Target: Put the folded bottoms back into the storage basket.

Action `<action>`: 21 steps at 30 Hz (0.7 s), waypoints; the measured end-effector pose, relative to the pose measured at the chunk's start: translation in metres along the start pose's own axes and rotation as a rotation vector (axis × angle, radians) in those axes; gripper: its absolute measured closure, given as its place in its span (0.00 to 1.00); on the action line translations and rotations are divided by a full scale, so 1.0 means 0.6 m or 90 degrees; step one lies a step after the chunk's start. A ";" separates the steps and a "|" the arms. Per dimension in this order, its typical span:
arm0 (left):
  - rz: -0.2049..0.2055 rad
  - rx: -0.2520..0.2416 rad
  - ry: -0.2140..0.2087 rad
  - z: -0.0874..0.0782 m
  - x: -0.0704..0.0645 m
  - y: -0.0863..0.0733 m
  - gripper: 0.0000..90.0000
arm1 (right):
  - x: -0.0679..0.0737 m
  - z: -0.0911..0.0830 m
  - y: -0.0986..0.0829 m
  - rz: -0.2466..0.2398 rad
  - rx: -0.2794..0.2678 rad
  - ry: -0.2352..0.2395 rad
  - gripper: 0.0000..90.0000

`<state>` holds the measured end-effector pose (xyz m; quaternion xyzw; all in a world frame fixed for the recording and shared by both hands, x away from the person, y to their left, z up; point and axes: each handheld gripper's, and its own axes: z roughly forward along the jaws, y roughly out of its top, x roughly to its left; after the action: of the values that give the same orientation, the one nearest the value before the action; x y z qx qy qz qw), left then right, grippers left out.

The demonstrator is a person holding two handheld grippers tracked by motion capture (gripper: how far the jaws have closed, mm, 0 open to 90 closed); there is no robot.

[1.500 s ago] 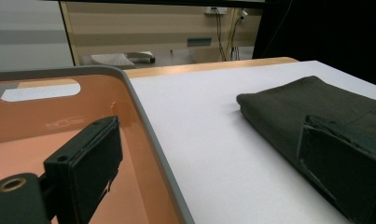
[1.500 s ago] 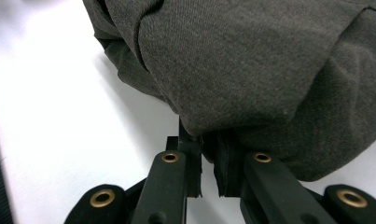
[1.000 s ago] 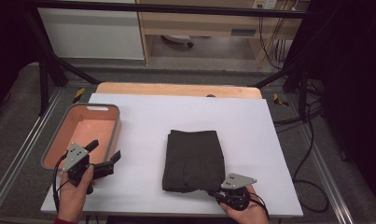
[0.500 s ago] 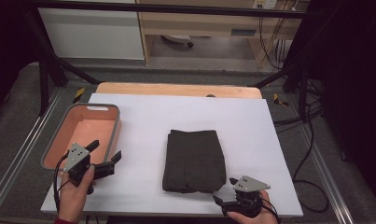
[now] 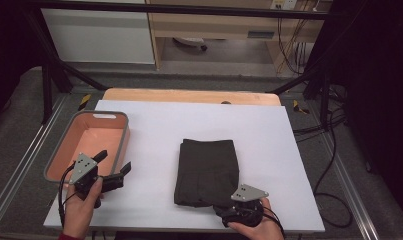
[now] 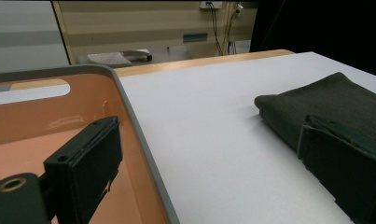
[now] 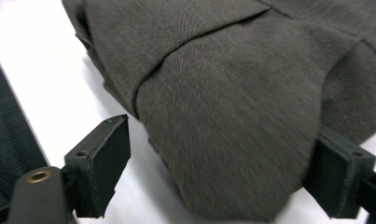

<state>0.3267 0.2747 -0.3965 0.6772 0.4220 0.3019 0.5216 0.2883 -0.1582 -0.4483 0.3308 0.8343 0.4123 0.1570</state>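
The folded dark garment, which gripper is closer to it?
Right. The right gripper is at the folded dark garment's near corner, open jaws either side of the cloth. The left gripper hovers apart, beside the orange bin.

A broad bare strip of the white tabletop (image 5: 154, 150) lies open between the salmon-pink plastic bin with a grey rim (image 5: 120, 150) and the folded dark olive cloth (image 5: 209, 167), which blocks the near right side.

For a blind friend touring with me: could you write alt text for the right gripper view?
A folded dark cloth bulges close up between the right gripper's two open black fingers, one on each side of its near corner. It lies on a white table.
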 end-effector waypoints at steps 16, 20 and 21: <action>0.011 0.004 -0.015 0.001 -0.013 0.001 0.07 | -0.016 0.001 0.002 0.015 -0.019 0.018 0.72; 0.013 0.002 -0.025 -0.002 -0.026 0.002 0.07 | -0.016 -0.010 0.000 0.020 -0.028 0.027 0.74; 0.016 0.002 -0.026 -0.002 -0.029 0.003 0.07 | -0.015 -0.014 -0.002 0.021 -0.030 0.028 0.74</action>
<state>0.3182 0.2595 -0.3939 0.6892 0.4034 0.2938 0.5254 0.2899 -0.1699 -0.4438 0.3312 0.8222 0.4414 0.1395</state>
